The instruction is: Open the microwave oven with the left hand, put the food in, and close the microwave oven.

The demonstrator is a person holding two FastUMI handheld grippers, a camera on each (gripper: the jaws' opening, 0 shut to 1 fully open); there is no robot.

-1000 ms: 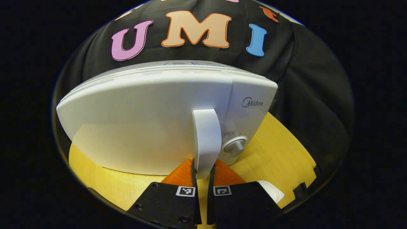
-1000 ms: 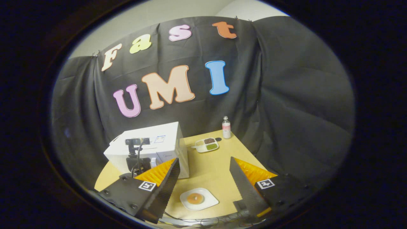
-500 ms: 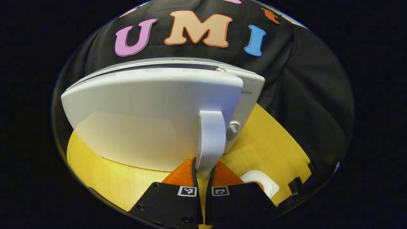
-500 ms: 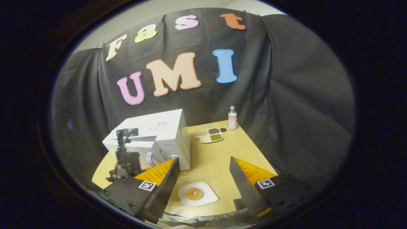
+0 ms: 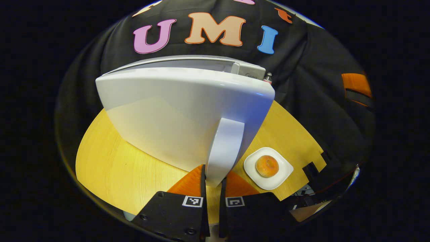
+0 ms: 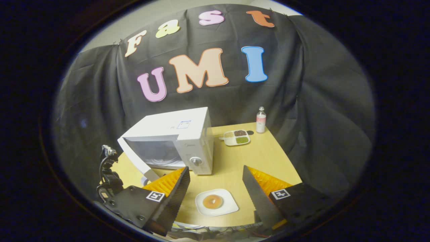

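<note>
The left gripper (image 5: 212, 181), closed on the door handle (image 5: 224, 148), should swing the microwave (image 6: 174, 141) door (image 5: 181, 111) wide on its hinge arc, while the right gripper (image 6: 215, 188), fingers apart, waits above the bun (image 6: 212, 201) on its plate (image 6: 228, 210).

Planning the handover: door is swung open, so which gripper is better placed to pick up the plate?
Right. The right gripper is open above the plate; the left gripper is clamped on the door handle.
</note>
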